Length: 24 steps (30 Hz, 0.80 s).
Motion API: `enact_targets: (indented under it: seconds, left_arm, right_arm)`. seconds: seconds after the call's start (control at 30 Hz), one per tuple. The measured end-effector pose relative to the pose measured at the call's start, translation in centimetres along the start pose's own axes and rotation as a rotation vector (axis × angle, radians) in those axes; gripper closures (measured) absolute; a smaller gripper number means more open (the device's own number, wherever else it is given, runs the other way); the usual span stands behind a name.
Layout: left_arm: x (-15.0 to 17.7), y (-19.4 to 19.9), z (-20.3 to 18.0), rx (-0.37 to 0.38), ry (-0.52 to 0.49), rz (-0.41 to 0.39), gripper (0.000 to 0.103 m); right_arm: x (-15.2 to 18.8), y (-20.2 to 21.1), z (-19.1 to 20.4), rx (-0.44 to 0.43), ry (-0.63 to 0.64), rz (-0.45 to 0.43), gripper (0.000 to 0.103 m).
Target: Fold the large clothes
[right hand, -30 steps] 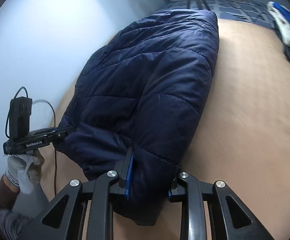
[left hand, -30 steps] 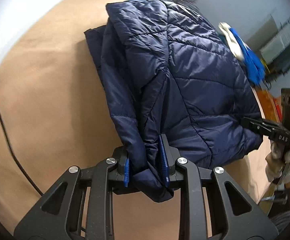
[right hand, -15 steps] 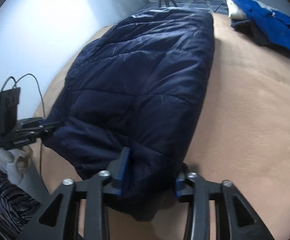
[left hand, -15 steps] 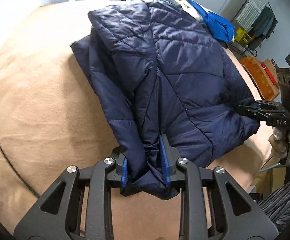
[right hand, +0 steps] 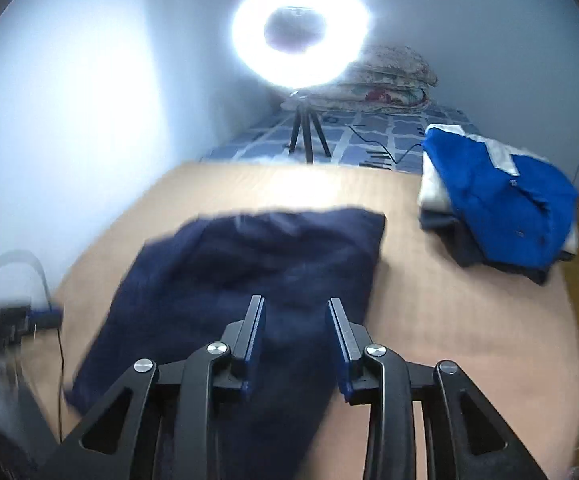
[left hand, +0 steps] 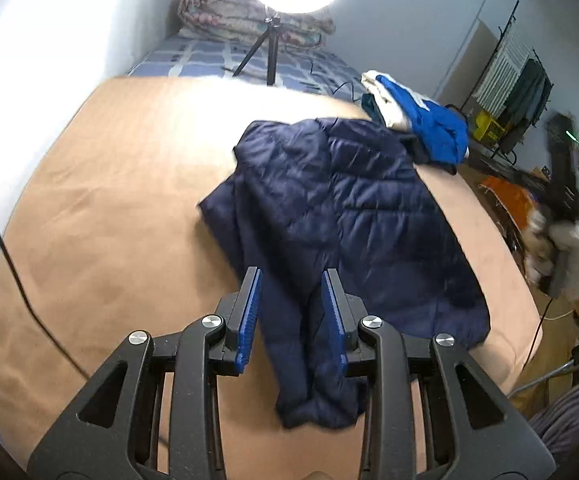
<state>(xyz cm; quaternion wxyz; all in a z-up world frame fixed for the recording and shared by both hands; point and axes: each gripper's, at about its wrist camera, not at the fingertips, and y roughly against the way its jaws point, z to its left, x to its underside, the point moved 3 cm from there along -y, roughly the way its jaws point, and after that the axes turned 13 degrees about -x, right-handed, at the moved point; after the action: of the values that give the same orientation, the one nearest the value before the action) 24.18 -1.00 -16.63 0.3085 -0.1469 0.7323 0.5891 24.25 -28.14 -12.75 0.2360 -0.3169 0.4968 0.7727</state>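
Observation:
A navy quilted jacket (left hand: 345, 216) lies folded on the tan bed cover (left hand: 109, 200), one sleeve end trailing toward me. My left gripper (left hand: 291, 276) is open and raised above that sleeve end, holding nothing. In the right wrist view the jacket (right hand: 257, 264) is blurred by motion. My right gripper (right hand: 295, 302) is open above its near edge and holds nothing. The right gripper also shows at the right edge of the left wrist view (left hand: 565, 196), held in a gloved hand, lifted off the bed.
A pile of blue and white clothes (right hand: 497, 200) lies at the bed's far right. A ring light on a tripod (right hand: 301, 32) stands behind the tan cover, with rolled bedding (left hand: 249, 12) beyond. A black cable (left hand: 13, 272) runs along the left.
Both grippers have opened and let go of the jacket, then lifted up and back. The jacket has dropped flat onto the bed.

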Motion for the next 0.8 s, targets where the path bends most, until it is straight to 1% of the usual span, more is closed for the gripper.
enact_targets:
  seconds: [0.07, 0.17, 0.23, 0.27, 0.33, 0.37, 0.47, 0.5, 0.57, 0.6, 0.67, 0.7, 0.73, 0.8]
  left_arm:
    - [-0.9, -1.1, -1.0, -0.003, -0.014, -0.007, 0.073]
    - [-1.4, -2.2, -1.9, 0.002, -0.034, -0.004, 0.073]
    - [-1.4, -2.9, -2.2, -0.001, -0.052, 0.004, 0.073]
    - [-1.3, -3.1, -2.2, -0.002, -0.056, 0.007, 0.073]
    - [-1.2, -3.5, -2.1, -0.002, -0.056, 0.013, 0.072]
    - [-1.1, -3.9, -1.9, -0.005, -0.053, 0.021, 0.070]
    - [-0.8, -4.5, -1.1, -0.010, -0.031, 0.044, 0.066]
    - [-0.7, -4.8, -0.8, -0.014, -0.021, 0.058, 0.063]
    - [-0.7, -5.2, 0.0, -0.023, 0.004, 0.089, 0.039]
    - [-0.7, -5.3, 0.4, -0.010, 0.027, 0.100, 0.036]
    - [-0.9, -5.4, 1.4, 0.040, 0.089, 0.129, 0.035]
    - [-1.1, -5.6, 2.0, 0.078, 0.130, 0.148, 0.035]
    - [-1.3, -5.8, 2.5, 0.113, 0.165, 0.164, 0.034]
    - [-1.7, -6.4, 3.4, 0.155, 0.235, 0.190, 0.030]
  right_arm:
    - [-2.2, -3.0, -0.6, 0.029, 0.002, -0.012, 0.072]
    - [-4.0, -7.9, -0.3, 0.024, 0.008, 0.035, 0.073]
    - [-4.1, -10.7, 0.0, 0.047, 0.028, 0.072, 0.073]
    - [-4.3, -12.4, 0.0, 0.051, 0.037, 0.090, 0.073]
    - [-4.1, -14.4, 0.4, 0.047, 0.048, 0.120, 0.073]
    - [-4.0, -15.7, 0.8, 0.036, 0.054, 0.138, 0.073]
    - [-3.1, -18.4, 2.3, 0.025, 0.087, 0.192, 0.073]
    - [-2.8, -19.2, 2.7, 0.034, 0.111, 0.213, 0.073]
    - [-2.1, -20.3, 3.5, 0.064, 0.164, 0.254, 0.073]
    - [-2.1, -20.2, 3.6, 0.069, 0.172, 0.258, 0.073]
    - [-2.6, -18.7, 3.6, 0.045, 0.147, 0.231, 0.072]
    - [-2.9, -17.8, 3.5, 0.032, 0.136, 0.207, 0.069]
    - [-3.2, -16.2, 3.6, 0.016, 0.134, 0.165, 0.064]
    - [-3.5, -13.5, 3.6, 0.003, 0.150, 0.095, 0.037]
